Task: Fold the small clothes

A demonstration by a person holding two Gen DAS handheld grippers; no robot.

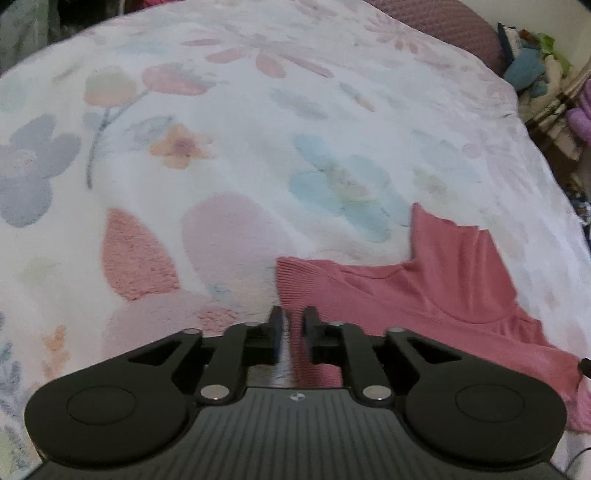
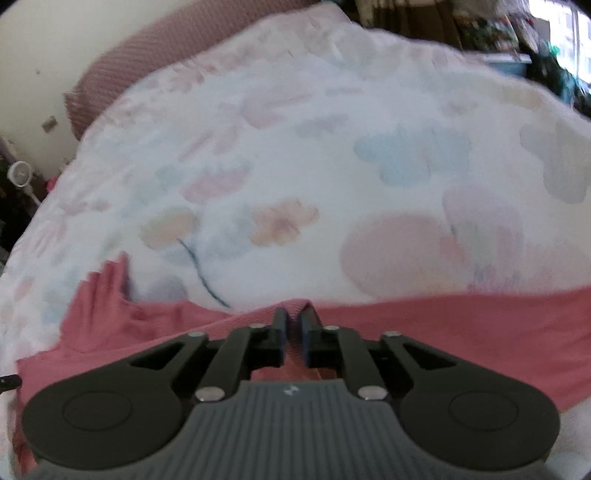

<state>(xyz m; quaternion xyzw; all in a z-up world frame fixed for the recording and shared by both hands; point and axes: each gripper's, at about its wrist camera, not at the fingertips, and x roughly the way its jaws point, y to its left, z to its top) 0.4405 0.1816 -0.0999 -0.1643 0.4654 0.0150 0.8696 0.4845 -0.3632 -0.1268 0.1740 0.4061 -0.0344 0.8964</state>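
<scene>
Garment: a pink ribbed knit top [image 1: 436, 284] lies on the bed, low in both views, its ribbed edge toward the left gripper and a narrow strip sticking up at the far side.
Surface: a white fleecy floral blanket [image 1: 229, 155] covers the bed – a mauve pillow [image 1: 443, 22] sits at the far end.
Left gripper [image 1: 293, 334]: jaws a narrow gap apart, straddling the top's ribbed edge; the pads seem just clear of the cloth, though blur makes this uncertain.
Right gripper [image 2: 293, 332]: jaws nearly together, with a raised ridge of the pink top [image 2: 443, 332] pinched between the pads – the fabric bunches up at the fingertips.
Surroundings: clutter beside the bed, too blurred to name.
</scene>
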